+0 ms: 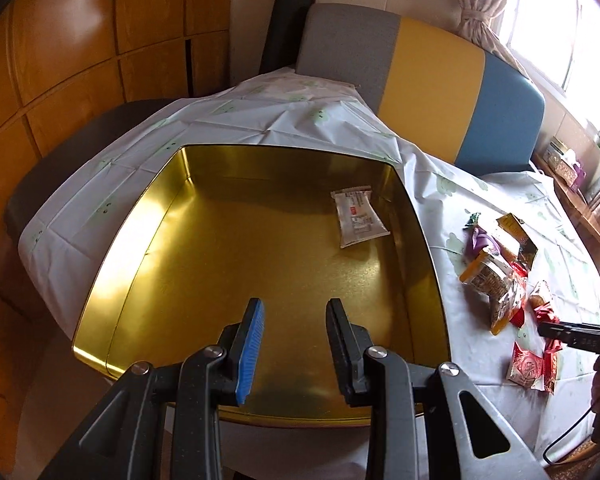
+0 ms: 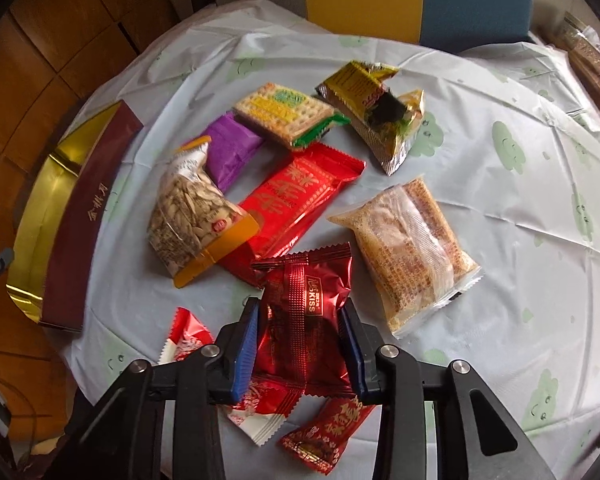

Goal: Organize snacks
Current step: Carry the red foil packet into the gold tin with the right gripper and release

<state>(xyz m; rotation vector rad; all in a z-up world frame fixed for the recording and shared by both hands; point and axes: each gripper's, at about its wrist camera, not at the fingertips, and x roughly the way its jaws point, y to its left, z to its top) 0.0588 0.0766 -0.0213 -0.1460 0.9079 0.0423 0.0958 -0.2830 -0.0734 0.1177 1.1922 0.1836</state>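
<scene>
Gripping a dark red foil snack packet [image 2: 304, 320] between its blue-padded fingers, the right gripper [image 2: 304, 344] holds it just above the white tablecloth with pale green prints [image 2: 500, 200]. Around it lie more snacks — a clear bag of seeds with orange ends [image 2: 192, 216], a long bright red wrapper [image 2: 300, 196], a purple packet [image 2: 230, 152] and a clear pack of golden crisp cakes [image 2: 408, 256]. At the left, the left gripper [image 1: 296, 344] hangs over the gold-lined square tin box [image 1: 140, 240], fingers spread wide with nothing between them. One white packet [image 1: 358, 216] lies in the tin's far right corner.
</scene>
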